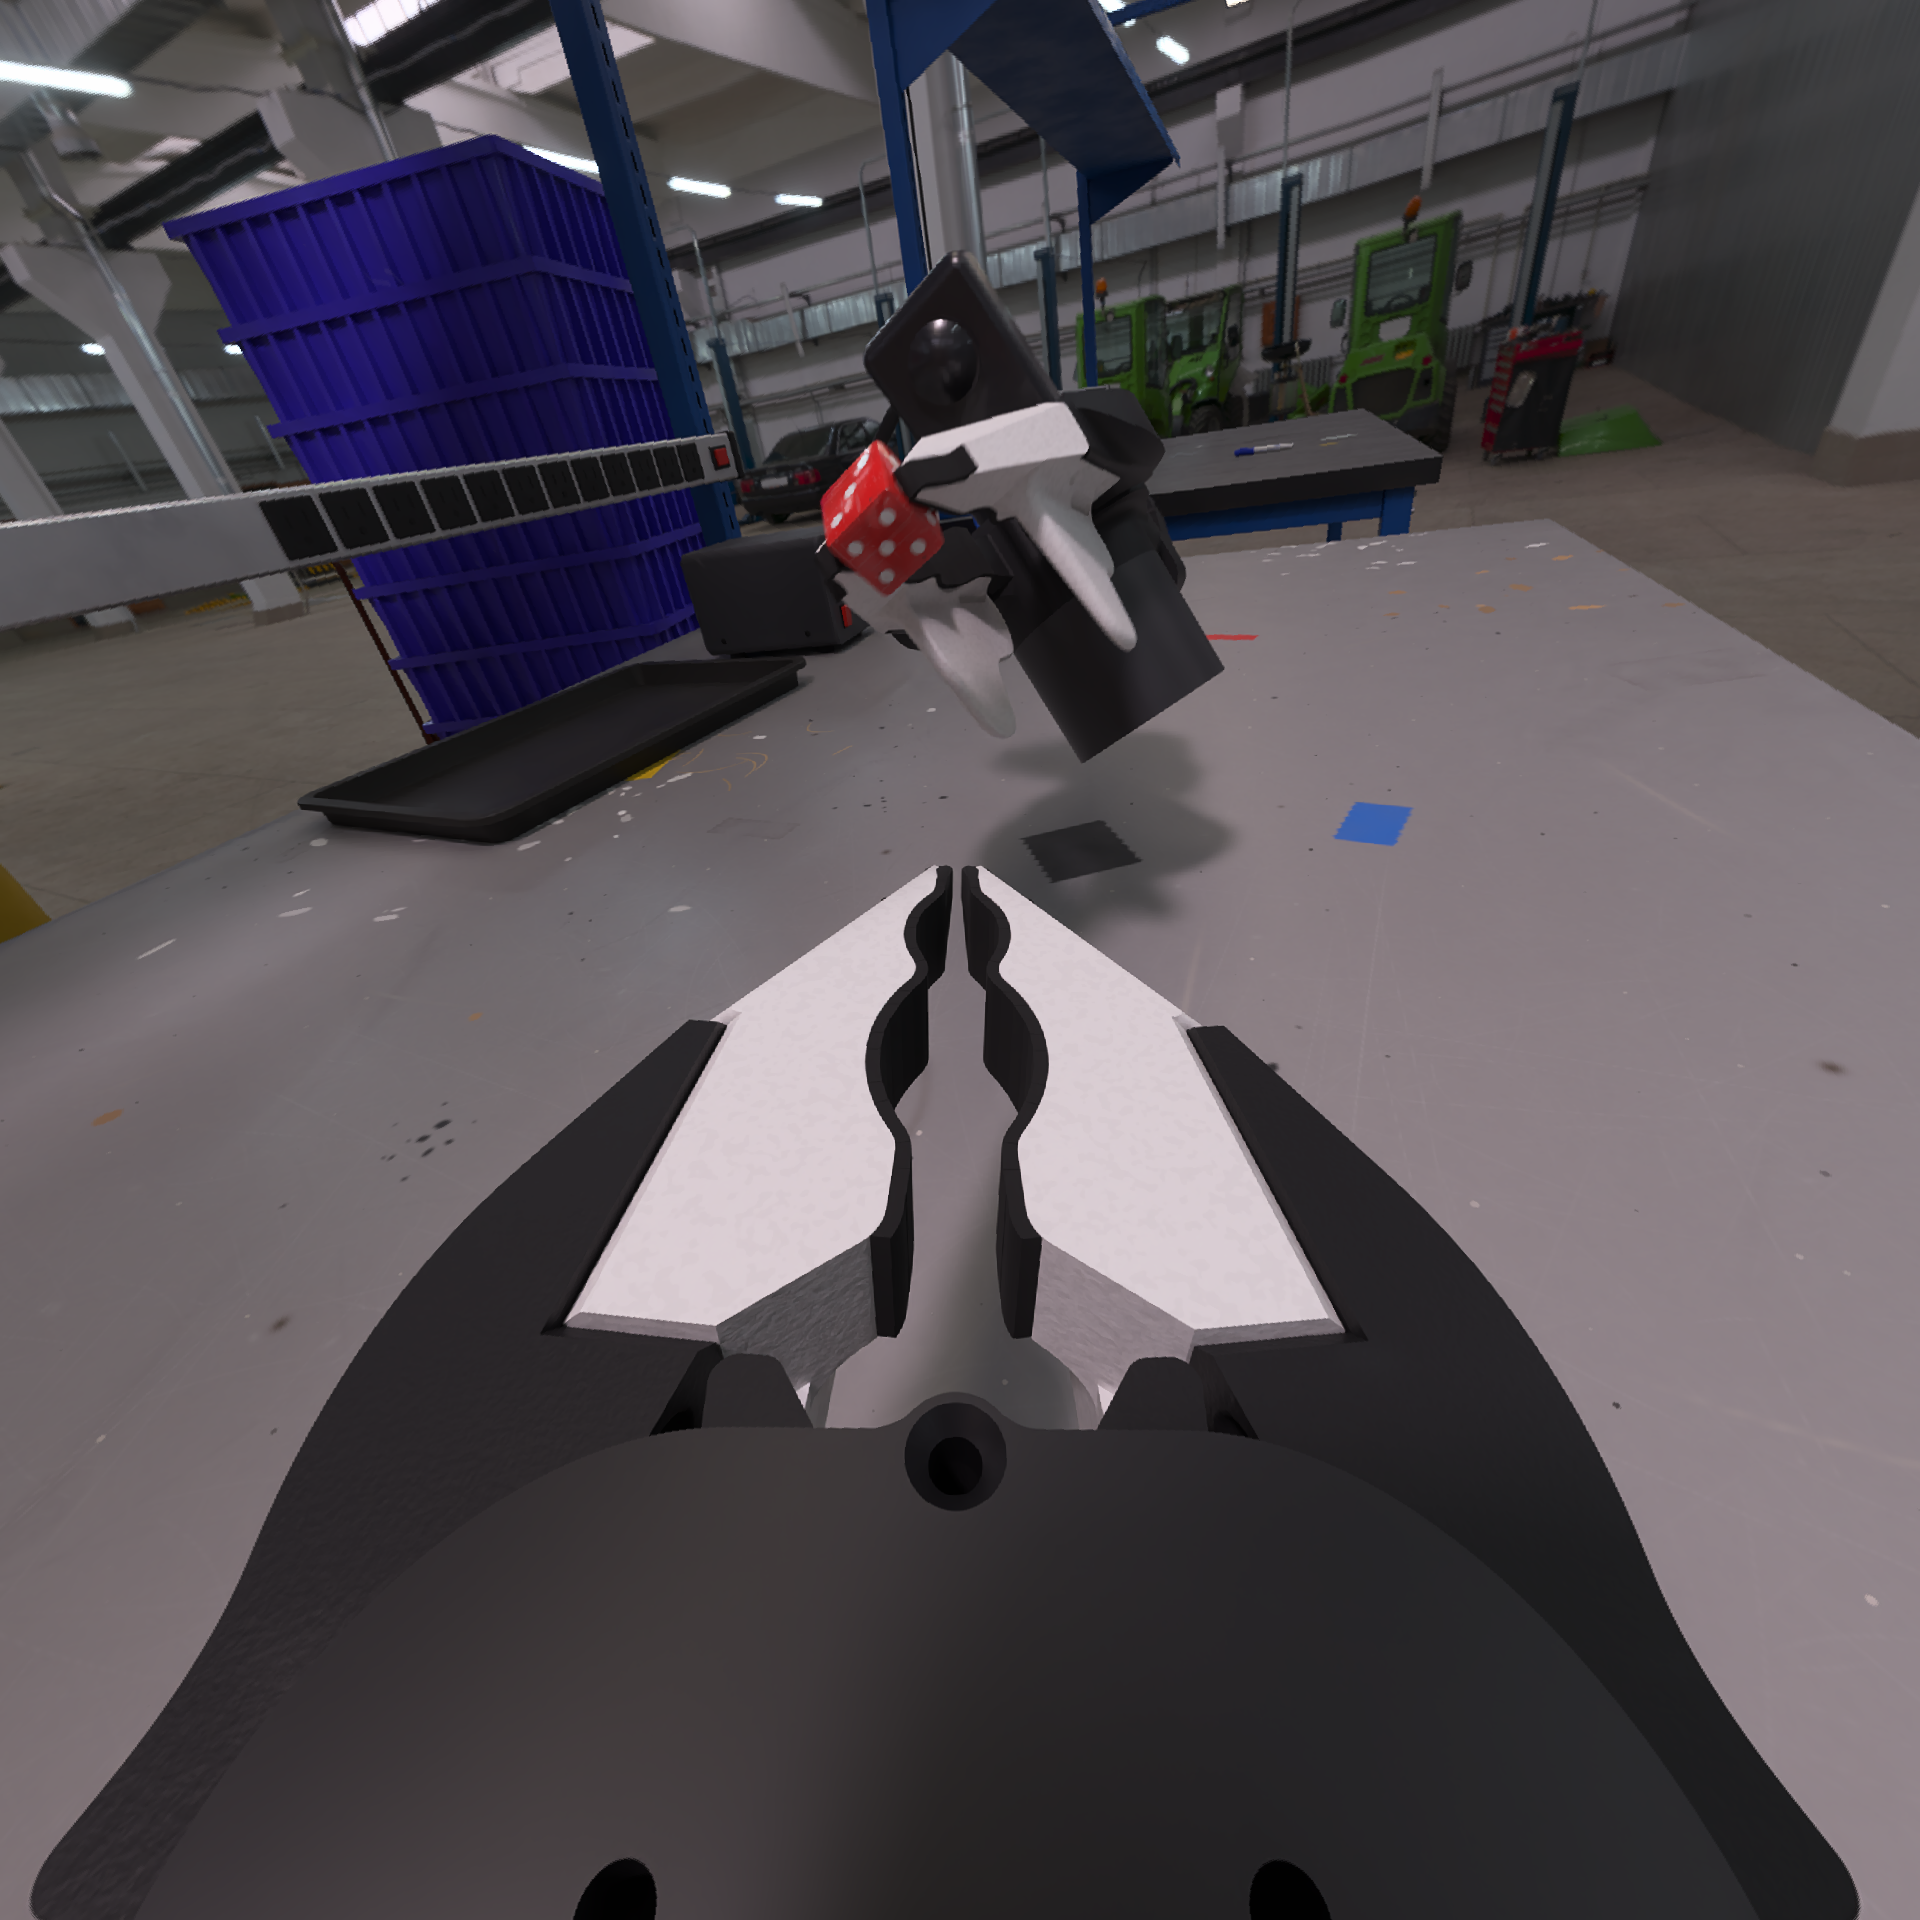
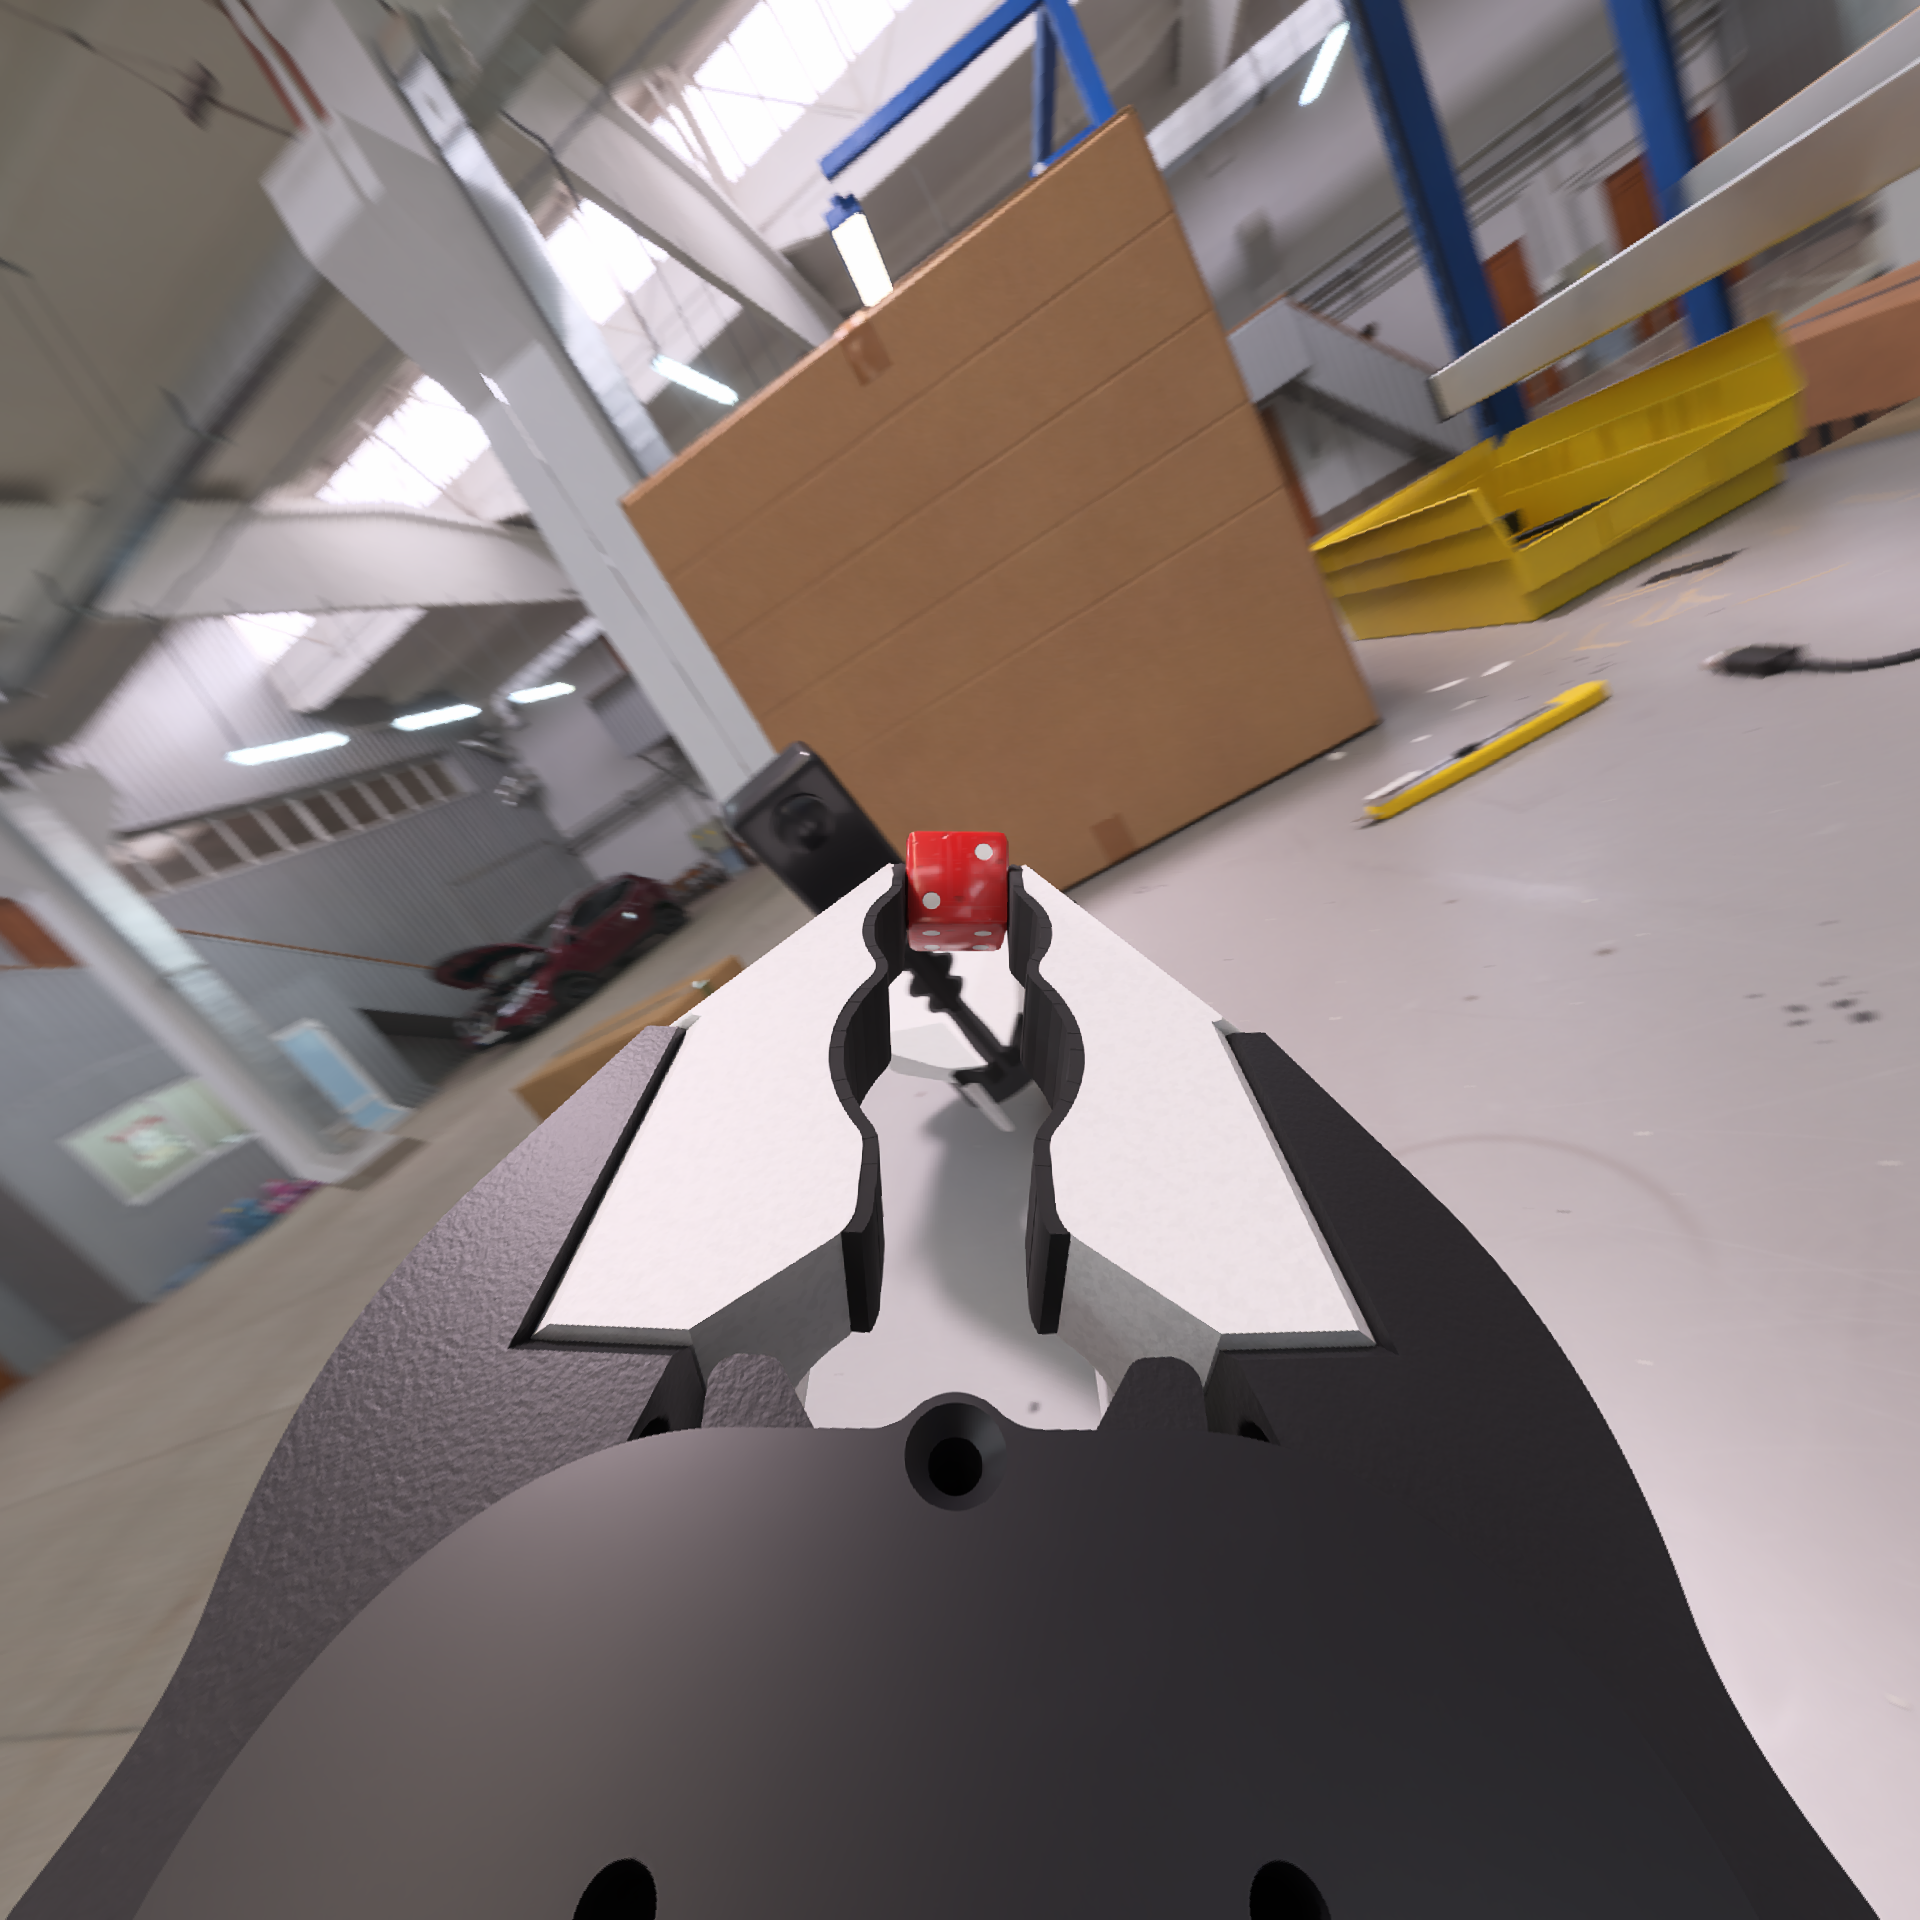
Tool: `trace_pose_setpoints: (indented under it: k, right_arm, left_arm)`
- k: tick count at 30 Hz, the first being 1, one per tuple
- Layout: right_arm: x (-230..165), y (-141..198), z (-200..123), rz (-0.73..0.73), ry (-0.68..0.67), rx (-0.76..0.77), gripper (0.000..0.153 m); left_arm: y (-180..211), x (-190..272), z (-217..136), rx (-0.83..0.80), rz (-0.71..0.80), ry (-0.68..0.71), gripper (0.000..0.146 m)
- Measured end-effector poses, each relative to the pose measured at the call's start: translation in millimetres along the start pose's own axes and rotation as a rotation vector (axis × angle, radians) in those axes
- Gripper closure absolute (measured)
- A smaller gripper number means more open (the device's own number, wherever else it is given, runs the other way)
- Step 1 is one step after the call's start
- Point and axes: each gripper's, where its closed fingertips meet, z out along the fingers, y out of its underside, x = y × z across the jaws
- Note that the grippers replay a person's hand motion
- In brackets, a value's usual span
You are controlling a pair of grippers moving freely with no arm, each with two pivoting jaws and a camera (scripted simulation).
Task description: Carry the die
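Note:
The red die with white pips (image 2: 956, 888) is pinched between the tips of my right gripper (image 2: 957, 879), which is shut on it. In the left wrist view the right gripper (image 1: 896, 535) hangs tilted well above the grey table (image 1: 1507, 1039), with the die (image 1: 878, 514) at its tips. My left gripper (image 1: 956, 873) is shut and empty, low over the table, pointing toward the right gripper from a short distance. Part of the left gripper's black body (image 2: 800, 821) shows behind the die in the right wrist view.
A black tray (image 1: 551, 748) lies on the table's far left, by a stack of blue crates (image 1: 447, 416), a power strip (image 1: 488, 499) and a black box (image 1: 769, 592). A black patch (image 1: 1081, 850) and a blue patch (image 1: 1371, 823) mark the table. A large cardboard box (image 2: 997, 561) and yellow bins (image 2: 1558, 520) stand opposite.

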Motion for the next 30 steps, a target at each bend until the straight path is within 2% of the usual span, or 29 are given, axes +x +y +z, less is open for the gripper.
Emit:
trace_pose_setpoints:
  k: [4,6,13,16,25,30]
  right_arm:
    - [-13,-1,1,0.138,-0.136,0.016,0.134]
    - [-13,1,2,0.188,-0.161,0.02,0.134]
    - [-2,12,4,0.189,-0.082,-0.046,0.134]
    - [9,28,5,0.09,0.038,-0.172,0.134]
    - [21,69,5,-0.402,0.313,-0.613,0.134]
    - [20,80,-3,-0.52,0.357,-0.756,0.134]
  left_arm:
    - [1,0,0,-0.008,0.011,-0.002,0.144]
    - [1,1,1,-0.01,0.013,-0.002,0.144]
    - [3,1,1,-0.021,0.02,-0.002,0.145]
    - [5,0,2,-0.039,0.024,-0.011,0.145]
    - [18,2,5,-0.147,0.017,-0.016,0.144]
    - [24,11,8,-0.188,0.043,0.038,0.144]
